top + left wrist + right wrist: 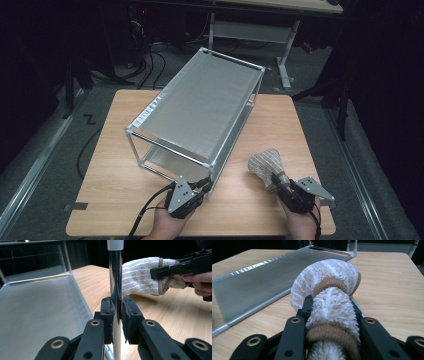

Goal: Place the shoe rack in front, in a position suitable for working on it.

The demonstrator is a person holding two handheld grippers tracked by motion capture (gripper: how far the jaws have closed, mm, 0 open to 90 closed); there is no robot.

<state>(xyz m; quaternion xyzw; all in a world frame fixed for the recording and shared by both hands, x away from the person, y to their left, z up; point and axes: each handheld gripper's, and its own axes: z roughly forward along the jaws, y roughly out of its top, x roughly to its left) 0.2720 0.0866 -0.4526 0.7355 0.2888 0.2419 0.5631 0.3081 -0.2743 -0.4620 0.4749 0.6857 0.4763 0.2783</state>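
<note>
A metal rack with two grey shelves stands at a slant on the wooden table. My left gripper is at the rack's near corner, shut on its chrome upright post; both pads press against the tube. To the right lies a rolled white fluffy cloth with brown bands. My right gripper is shut on its near end. In the right gripper view the cloth bulges out between the jaws of that gripper. The left gripper view shows the cloth behind the post.
The rack's lower shelf sits just above the tabletop, left of the held post. Bare wood lies left of the rack and along the front edge. Behind the table stand a white desk frame and floor cables.
</note>
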